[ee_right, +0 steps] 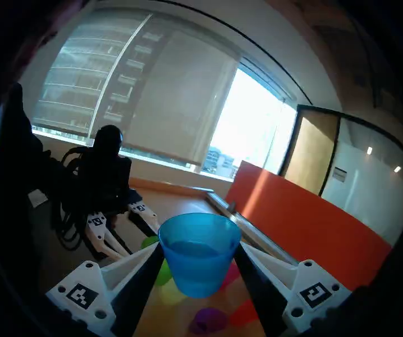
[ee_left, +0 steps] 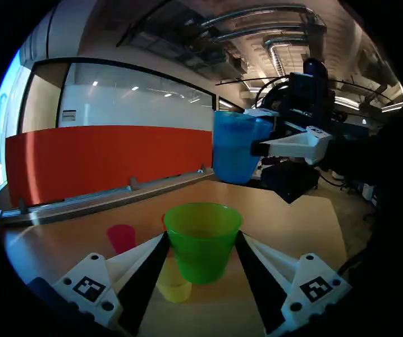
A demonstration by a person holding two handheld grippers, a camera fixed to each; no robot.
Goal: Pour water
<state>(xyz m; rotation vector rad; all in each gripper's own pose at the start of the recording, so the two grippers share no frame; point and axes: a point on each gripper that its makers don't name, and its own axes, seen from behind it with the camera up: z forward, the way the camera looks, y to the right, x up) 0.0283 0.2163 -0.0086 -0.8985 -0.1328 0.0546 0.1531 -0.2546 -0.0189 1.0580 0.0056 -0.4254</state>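
We see the left gripper [ee_left: 202, 237] closed on a green cup [ee_left: 203, 253]. Its two white fingers [ee_left: 145, 272], faced in black, press the cup's sides from either flank. The cup is a smooth, translucent plastic tumbler, round and tapering from a wide rim to a narrower base, and it sits upright between the fingertips, lifted over a pale wooden table [ee_left: 297, 224]. Below the fingers a yellow cup [ee_left: 173, 286] of the same shape stands on the table, partly hidden by the green one, and a pink cup [ee_left: 121, 237] stands just outside the left-hand finger. Beyond and above the fingertips, off to the right, hangs a blue cup [ee_left: 232, 146], held roughly upright and higher than the green rim, well apart from it. In the right gripper view the right gripper [ee_right: 200, 250] clamps that blue cup between both fingers, and a darker level of water shows through its translucent wall (the surface lies a little below the rim). Under these fingers we make out blurred patches of yellow, pink and purple on the table, too soft to tell their shapes. Farther off beyond the left-hand finger the left gripper points towards us, and the hand holding it is too dark to read.
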